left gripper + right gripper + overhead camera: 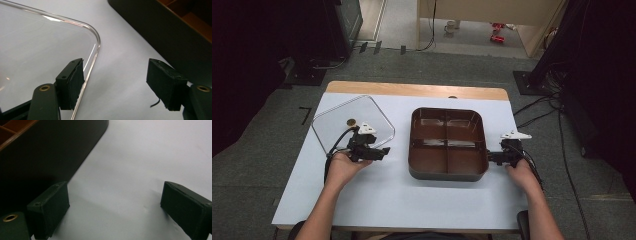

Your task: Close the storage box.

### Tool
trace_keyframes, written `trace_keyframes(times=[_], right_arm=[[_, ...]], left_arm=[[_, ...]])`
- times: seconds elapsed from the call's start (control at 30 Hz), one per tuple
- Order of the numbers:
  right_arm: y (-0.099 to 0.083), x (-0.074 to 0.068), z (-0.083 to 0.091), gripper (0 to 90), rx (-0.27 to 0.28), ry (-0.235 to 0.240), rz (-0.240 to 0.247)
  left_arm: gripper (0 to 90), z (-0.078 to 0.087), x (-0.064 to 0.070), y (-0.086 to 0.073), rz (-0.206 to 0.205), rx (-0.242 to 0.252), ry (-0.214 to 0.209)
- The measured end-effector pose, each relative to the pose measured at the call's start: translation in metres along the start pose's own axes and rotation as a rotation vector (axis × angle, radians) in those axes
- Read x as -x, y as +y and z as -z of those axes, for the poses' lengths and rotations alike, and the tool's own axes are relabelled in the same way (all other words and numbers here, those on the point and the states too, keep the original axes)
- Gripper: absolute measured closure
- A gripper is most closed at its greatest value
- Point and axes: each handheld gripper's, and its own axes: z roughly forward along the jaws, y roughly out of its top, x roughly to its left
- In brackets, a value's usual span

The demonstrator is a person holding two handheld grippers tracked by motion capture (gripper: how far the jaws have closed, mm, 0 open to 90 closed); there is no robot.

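Dim room, the white table [412, 190] evenly lit from above, soft focus, glare on the clear lid [96, 40]

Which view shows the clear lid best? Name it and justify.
The high view: the whole clear lid lies on the table left of the tray. The left gripper view shows one rounded corner by the open left gripper.

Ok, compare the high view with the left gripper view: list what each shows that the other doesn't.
High view alone: the tray's four compartments, the whole clear lid, both hands, the right gripper beside the tray, the grey floor around the table.

Left gripper view alone: the left gripper with jaws wide apart, one pad beside the lid's rounded corner, nothing between them.

Both: lid, tray, white tabletop, left gripper.
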Motion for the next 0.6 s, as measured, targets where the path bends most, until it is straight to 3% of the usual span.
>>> trace_keyframes(times=[0.27, 0.6], right_arm=[[0.0, 0.0, 0.0, 7.7, 0.0, 0.0, 0.0], [0.0, 0.0, 0.0, 7.7, 0.0, 0.0, 0.0]], left_arm=[[29.2, 0.004, -0.015, 0.004, 0.025, 0.01, -0.01], [33.7, 0.014, -0.038, -0.003, 0.057, 0.016, 0.044]])
